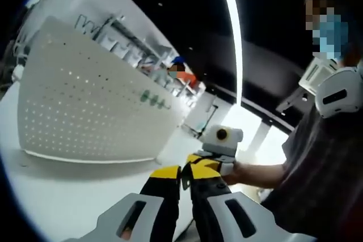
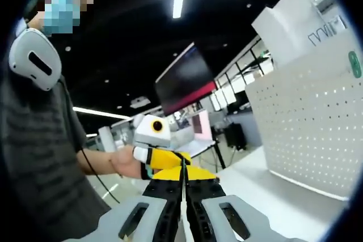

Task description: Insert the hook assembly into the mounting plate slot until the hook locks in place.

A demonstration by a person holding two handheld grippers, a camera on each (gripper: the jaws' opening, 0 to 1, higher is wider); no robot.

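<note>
Landmark: one white perforated pegboard panel (image 1: 91, 111), standing upright on a white tabletop (image 1: 68, 196). In the left gripper view it rises up and to the left of the jaws; in the right gripper view the same panel (image 2: 306, 128) stands at the right, well apart from the jaws. Small green markings show on the panel's face near one edge. No hook assembly can be made out on or beside the panel, and the slot of a mounting plate cannot be told from the rows of holes.

Grippers, two. Left gripper (image 1: 186, 175), yellow-tipped black jaws on grey arms: the jaws stand pressed together with nothing seen between them. Right gripper (image 2: 184, 173), same build: jaws likewise closed, tip against tip, empty as far as the view shows. Each gripper appears in the other's view just beyond the tips, nose to nose, held by a bare hand (image 2: 126, 162). Both sit off the panel's side, not touching it.

Surroundings, reckoned from the panel:
- One person in a dark checked shirt (image 1: 329, 174), on the far side of the grippers from the panel, with a white headset hanging at the neck.
- One long ceiling light strip (image 1: 232, 32) overhead.
- One dark wall screen with a red band (image 2: 184, 86), well beyond the panel.
- Shelving and office furniture behind the panel, too blurred to count.
</note>
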